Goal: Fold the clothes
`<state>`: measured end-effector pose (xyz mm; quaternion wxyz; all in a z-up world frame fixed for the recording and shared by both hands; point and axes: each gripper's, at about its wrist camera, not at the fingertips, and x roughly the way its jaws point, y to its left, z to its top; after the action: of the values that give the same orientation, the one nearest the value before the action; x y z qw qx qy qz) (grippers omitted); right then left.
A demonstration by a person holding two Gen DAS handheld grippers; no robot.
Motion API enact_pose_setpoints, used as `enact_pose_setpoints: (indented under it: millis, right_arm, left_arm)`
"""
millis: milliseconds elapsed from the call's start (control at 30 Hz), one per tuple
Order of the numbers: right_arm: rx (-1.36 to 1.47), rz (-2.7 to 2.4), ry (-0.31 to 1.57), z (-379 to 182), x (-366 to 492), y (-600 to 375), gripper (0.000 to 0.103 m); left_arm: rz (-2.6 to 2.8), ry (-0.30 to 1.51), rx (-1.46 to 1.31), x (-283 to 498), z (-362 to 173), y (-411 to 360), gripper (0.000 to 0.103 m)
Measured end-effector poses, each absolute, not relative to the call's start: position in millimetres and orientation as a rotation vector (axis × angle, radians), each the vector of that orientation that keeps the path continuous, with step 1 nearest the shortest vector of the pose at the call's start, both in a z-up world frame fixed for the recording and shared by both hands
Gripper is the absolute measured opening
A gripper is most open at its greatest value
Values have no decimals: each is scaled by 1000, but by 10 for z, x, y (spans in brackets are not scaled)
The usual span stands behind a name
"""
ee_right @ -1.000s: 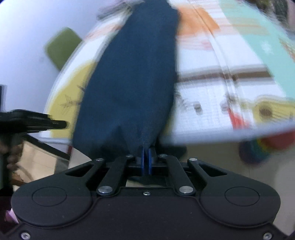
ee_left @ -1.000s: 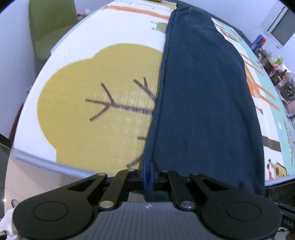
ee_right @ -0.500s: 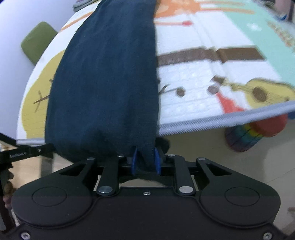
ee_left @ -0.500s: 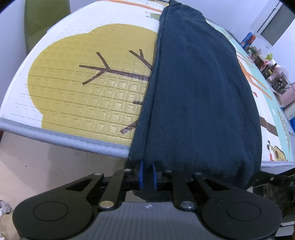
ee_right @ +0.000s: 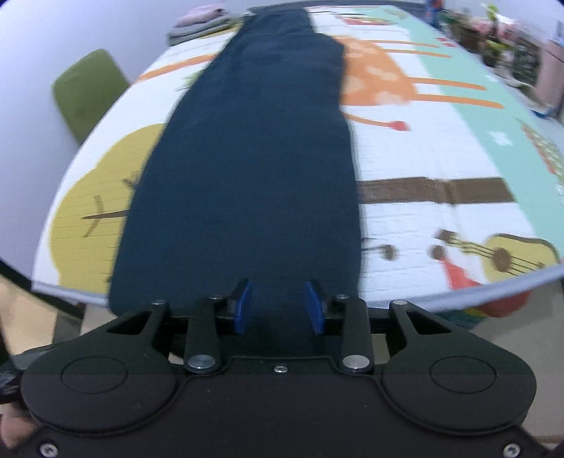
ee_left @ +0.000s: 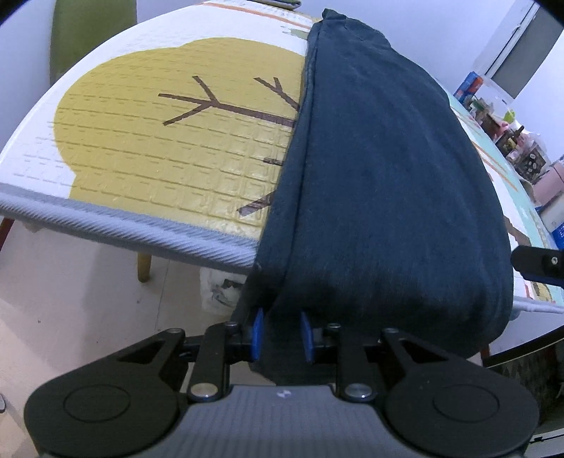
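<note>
A long dark navy garment (ee_left: pixel 380 169) lies lengthwise on a table covered by a picture mat (ee_left: pixel 141 148). Its near end hangs over the table's front edge. My left gripper (ee_left: pixel 282 333) is open at that end's left corner, and the cloth hangs loose between the blue pads (ee_left: pixel 258 333). In the right wrist view the garment (ee_right: pixel 253 158) runs away down the mat (ee_right: pixel 423 158). My right gripper (ee_right: pixel 279 306) is open at the right corner, with the hem between its spread fingers. Part of the right gripper (ee_left: pixel 535 264) shows in the left wrist view.
A green chair (ee_right: pixel 88 91) stands at the table's far left. A pile of folded clothes (ee_right: pixel 197 21) sits at the far end. Cluttered shelves (ee_left: pixel 511 134) line the right side. A white bag (ee_left: pixel 218 292) and a wooden leg (ee_left: pixel 143 267) are under the table.
Both grippers were shut on the garment's near end; both have opened. They have pulled back toward the table's front edge, and the hem now drapes over it.
</note>
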<state>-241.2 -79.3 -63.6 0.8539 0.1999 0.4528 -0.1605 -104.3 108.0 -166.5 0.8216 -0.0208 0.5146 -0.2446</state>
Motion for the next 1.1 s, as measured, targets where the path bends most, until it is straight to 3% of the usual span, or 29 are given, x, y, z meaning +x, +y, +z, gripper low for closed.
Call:
enact_pose_setpoints:
  millis: [267,733,1100]
  right_arm:
    - [393,-294,978,-645,-2315,-577,33]
    - [402,-267,982,-697,-2183,-430,33]
    - [395,-216,982,-682,-2047,-206,33]
  left_arm:
    - [-552,1086,-32,-1005,-1684,1002,26]
    - [-570,1087,-31,-1094,-1617,1114,8]
    - [-562,1042,-101,-1221,-1302,1428,4]
